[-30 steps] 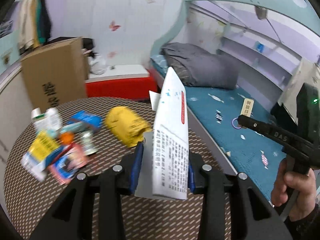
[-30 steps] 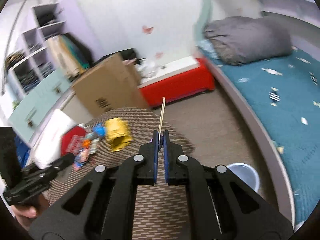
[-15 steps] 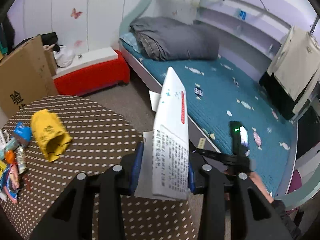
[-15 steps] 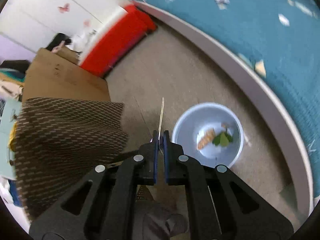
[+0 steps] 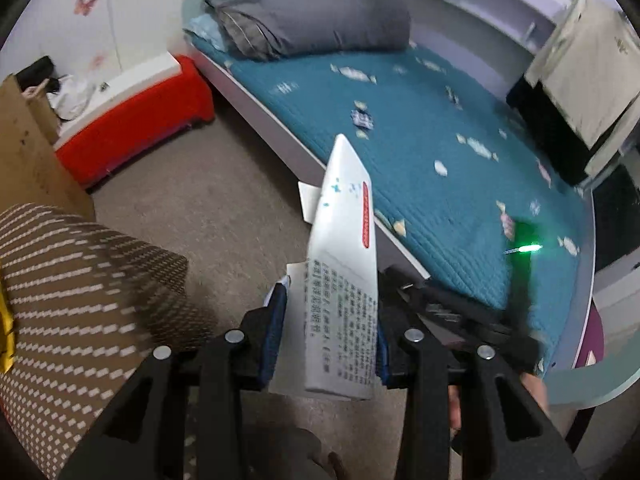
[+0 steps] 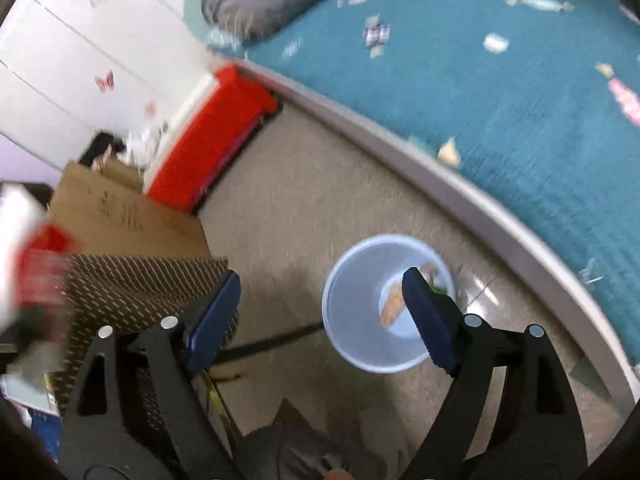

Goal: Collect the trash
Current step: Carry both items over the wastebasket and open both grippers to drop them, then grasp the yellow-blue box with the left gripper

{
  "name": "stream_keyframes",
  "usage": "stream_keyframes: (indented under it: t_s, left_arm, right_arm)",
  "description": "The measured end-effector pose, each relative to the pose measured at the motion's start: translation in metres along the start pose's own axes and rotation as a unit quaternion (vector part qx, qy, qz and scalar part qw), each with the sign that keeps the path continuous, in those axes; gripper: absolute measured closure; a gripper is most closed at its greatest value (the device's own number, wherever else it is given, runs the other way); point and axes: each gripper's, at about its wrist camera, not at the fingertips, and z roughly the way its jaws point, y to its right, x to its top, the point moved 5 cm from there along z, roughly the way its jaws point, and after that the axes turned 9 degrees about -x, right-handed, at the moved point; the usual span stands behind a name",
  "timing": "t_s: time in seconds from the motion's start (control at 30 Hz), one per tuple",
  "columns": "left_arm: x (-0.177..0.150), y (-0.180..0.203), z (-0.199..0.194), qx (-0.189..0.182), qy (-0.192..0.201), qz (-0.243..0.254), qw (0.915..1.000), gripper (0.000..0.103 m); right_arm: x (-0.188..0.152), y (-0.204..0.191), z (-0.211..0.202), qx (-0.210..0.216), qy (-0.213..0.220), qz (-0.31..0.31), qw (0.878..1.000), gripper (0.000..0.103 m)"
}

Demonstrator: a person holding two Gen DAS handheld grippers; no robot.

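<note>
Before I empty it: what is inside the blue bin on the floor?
In the blue bin, an orange-tan scrap and a bit of something green lie on the bottom; the right gripper's finger covers part of it.

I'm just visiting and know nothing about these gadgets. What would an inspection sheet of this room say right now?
Surface: brown patterned table at left; beige floor.
Job's things: white printed carton clamped upright in the left gripper; pale blue bin on the floor with scraps inside.
Clutter: yellow item at the table edge.
Grippers: right gripper jaws opening, nothing between them, above the bin.
Cables: nothing seen.
Surroundings: teal bed with grey bedding, red bench, cardboard box.
</note>
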Motion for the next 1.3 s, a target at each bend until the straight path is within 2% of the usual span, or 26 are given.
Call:
stream_keyframes:
  t_s: [0.1, 0.2, 0.23, 0.27, 0.3, 0.47, 0.53, 0.7, 0.93, 1.17, 1.3]
  left_arm:
    - [0.004, 0.005, 0.027, 0.005, -0.03, 0.008, 0.9995, 0.065]
    - [0.006, 0.003, 0.051, 0.002, -0.065, 0.002, 0.9979, 0.058]
    - [0.007, 0.002, 0.059, 0.0, -0.075, 0.002, 0.9972, 0.039]
    - [0.008, 0.001, 0.064, 0.006, -0.08, 0.005, 0.9968, 0.015]
    - [0.009, -0.002, 0.069, 0.023, -0.085, 0.005, 0.9961, 0.011]
    - [0.014, -0.011, 0.069, 0.055, -0.083, -0.003, 0.995, 0.011]
    - [0.013, -0.009, 0.062, 0.047, -0.076, -0.008, 0.996, 0.011]
    - [0.007, -0.006, 0.018, 0.053, -0.023, 0.003, 0.9983, 0.011]
    - [-0.009, -0.01, -0.065, 0.068, 0.069, 0.002, 0.9953, 0.01]
    - [-0.043, -0.042, -0.153, 0.099, 0.151, -0.02, 0.9833, 0.01]
    - [-0.068, -0.068, -0.191, 0.118, 0.174, -0.035, 0.9769, 0.01]
  right_arm:
    - [0.01, 0.002, -0.029, 0.006, 0.033, 0.002, 0.999, 0.019]
    - [0.017, 0.008, -0.06, 0.013, 0.063, 0.008, 0.998, 0.018]
    - [0.019, 0.009, -0.067, 0.014, 0.07, 0.009, 0.997, 0.018]
    - [0.02, 0.008, -0.072, 0.016, 0.074, 0.009, 0.997, 0.017]
    - [0.021, 0.007, -0.077, 0.019, 0.079, 0.009, 0.997, 0.017]
    - [0.022, 0.005, -0.087, 0.019, 0.084, 0.007, 0.996, 0.014]
    - [0.018, 0.005, -0.087, 0.015, 0.083, 0.012, 0.996, 0.007]
    - [0.009, -0.002, -0.093, -0.008, 0.081, 0.017, 0.997, 0.006]
    - [-0.003, -0.057, -0.131, -0.007, 0.107, -0.036, 0.994, 0.006]
    - [-0.023, -0.127, -0.172, 0.022, 0.126, -0.092, 0.988, 0.006]
    - [-0.042, -0.169, -0.189, 0.035, 0.134, -0.127, 0.982, 0.006]
